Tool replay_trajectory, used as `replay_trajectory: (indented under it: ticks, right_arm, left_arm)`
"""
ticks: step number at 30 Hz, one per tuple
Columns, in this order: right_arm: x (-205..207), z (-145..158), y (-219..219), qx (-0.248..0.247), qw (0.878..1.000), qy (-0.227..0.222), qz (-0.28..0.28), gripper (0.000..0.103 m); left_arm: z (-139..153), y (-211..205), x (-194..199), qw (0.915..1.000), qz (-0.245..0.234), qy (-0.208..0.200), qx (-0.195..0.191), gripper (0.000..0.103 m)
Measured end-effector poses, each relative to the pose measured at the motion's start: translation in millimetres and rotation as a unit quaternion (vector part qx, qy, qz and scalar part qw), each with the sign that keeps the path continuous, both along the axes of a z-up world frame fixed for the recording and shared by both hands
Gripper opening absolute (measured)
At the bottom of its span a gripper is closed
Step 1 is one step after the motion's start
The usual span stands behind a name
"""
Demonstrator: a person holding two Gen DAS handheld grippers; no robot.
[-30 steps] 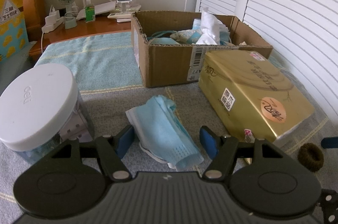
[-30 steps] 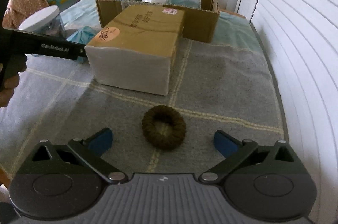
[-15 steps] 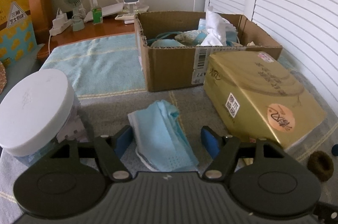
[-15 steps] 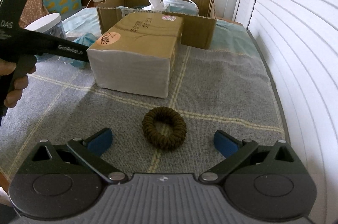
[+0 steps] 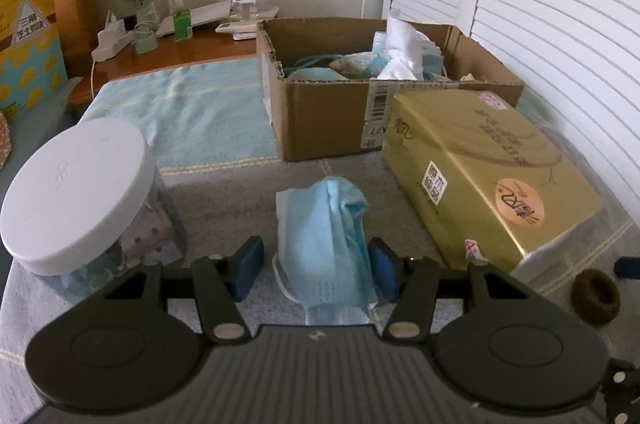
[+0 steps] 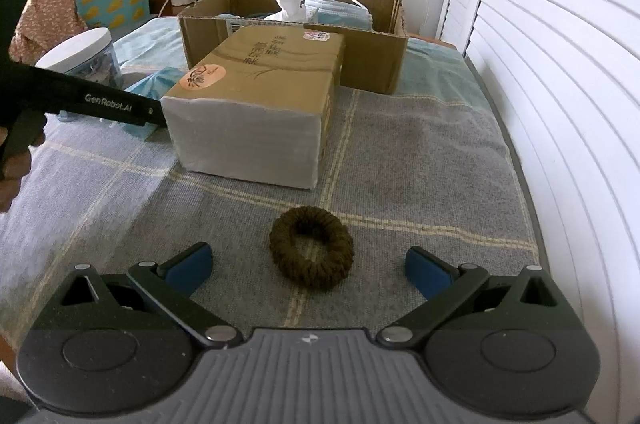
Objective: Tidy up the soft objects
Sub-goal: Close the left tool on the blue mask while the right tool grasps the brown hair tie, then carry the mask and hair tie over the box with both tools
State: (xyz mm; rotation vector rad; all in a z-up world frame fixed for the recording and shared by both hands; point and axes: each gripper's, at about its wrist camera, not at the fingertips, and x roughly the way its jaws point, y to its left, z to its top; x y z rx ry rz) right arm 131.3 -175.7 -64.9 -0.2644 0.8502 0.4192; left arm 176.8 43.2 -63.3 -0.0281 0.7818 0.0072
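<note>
Mask (image 5: 326, 240) now bunched as left tongs (image 5: 316, 266) close narrower than before.

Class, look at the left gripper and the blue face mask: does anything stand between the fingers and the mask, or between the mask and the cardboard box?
Nothing visible does. The left gripper is closing with the blue face mask already between its fingers. Bare cloth lies between mask and cardboard box; the gold tissue pack sits aside.

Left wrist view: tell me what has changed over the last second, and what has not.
The left gripper's jaws have narrowed and are closing around the blue face mask, which has bunched up taller between them; the right pad touches it, the left shows a gap. The right gripper stays wide open around the brown hair tie. The cardboard box, gold tissue pack and white-lidded jar are unchanged.
</note>
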Motion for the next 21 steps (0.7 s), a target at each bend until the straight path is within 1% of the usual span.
replay_trajectory:
  ticks: [3,4,5,6,7,8,9,11,13,16,21]
  right_arm:
    - [2.9,1.3,5.7,-0.002,1.0,0.003,0.012,0.102]
    - [2.8,1.9,6.3,0.0,1.0,0.002,0.016,0.097]
    - [2.4,3.0,5.7,0.006,1.0,0.005,0.019,0.09]
    - [2.1,4.7,5.0,0.013,1.0,0.006,0.021,0.086]
    - [1.9,5.8,4.7,0.014,1.0,0.006,0.02,0.079]
    - [1.8,6.9,4.5,0.012,1.0,0.005,0.018,0.073]
    - [1.9,7.8,3.5,0.009,1.0,0.004,0.014,0.07]
    - [3.1,10.0,0.4,0.009,1.0,0.004,0.005,0.053]
    - [4.8,11.9,-2.3,0.008,1.0,0.007,-0.003,0.046]
    - [3.4,14.1,-4.2,0.012,1.0,0.01,-0.003,0.041]
    - [2.3,28.2,-4.9,0.009,1.0,-0.006,-0.002,0.04]
  left_arm:
    - [-0.3,-0.3,-0.8,1.0,-0.001,-0.001,0.004,0.057]
    - [-0.1,0.9,-1.1,1.0,-0.001,-0.001,0.001,0.057]
    - [0.2,1.9,-1.0,1.0,-0.001,0.0,-0.001,0.056]
    - [0.2,2.1,-1.1,1.0,-0.001,0.0,-0.002,0.056]
    - [0.3,2.3,-1.4,1.0,-0.002,0.0,0.0,0.054]
    - [0.5,2.2,-1.6,1.0,-0.002,0.0,0.002,0.05]
    - [0.8,2.7,-2.0,1.0,-0.004,-0.001,0.002,0.044]
    - [1.7,5.0,-2.4,1.0,-0.008,0.0,-0.001,0.038]
    - [2.4,6.8,-3.0,0.9999,-0.014,0.001,-0.002,0.034]
    - [4.0,6.3,-4.1,0.9995,-0.03,0.003,0.0,0.032]
    - [13.0,8.9,-8.1,0.9978,-0.065,0.006,0.0,0.032]
